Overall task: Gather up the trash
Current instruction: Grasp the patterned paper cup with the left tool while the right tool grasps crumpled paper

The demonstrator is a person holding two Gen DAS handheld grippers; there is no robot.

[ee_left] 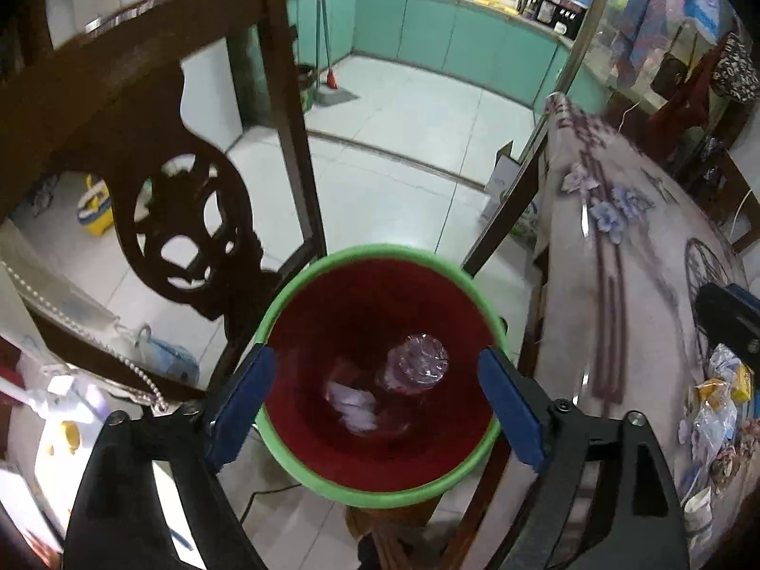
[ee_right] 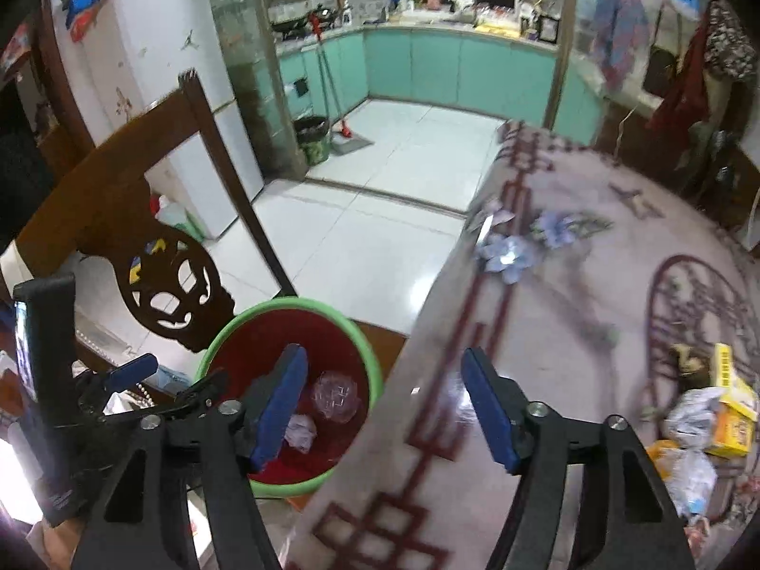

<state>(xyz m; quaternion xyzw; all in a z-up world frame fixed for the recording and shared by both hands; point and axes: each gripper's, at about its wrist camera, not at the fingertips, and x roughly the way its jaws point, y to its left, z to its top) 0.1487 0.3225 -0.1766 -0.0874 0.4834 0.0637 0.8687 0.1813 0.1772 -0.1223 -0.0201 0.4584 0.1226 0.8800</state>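
Observation:
A red bin with a green rim (ee_left: 380, 251) stands beside the table; it also shows in the right wrist view (ee_right: 365, 337). Inside lie a crushed clear plastic bottle (ee_left: 418, 363) and crumpled white paper (ee_left: 354, 403), both also seen in the right wrist view, bottle (ee_right: 335, 396) and paper (ee_right: 301, 430). My left gripper (ee_left: 377, 399) is open and empty right above the bin. My right gripper (ee_right: 382, 401) is open and empty over the table edge. A pile of trash, plastic bags (ee_right: 691, 465) and a yellow box (ee_right: 734, 418), lies on the table at right.
A dark carved wooden chair (ee_left: 142, 142) stands left of the bin. The table with a flowered cloth (ee_right: 570, 285) fills the right. The left gripper (ee_right: 137, 370) shows at the lower left of the right wrist view. White tiled floor and green kitchen cabinets lie beyond.

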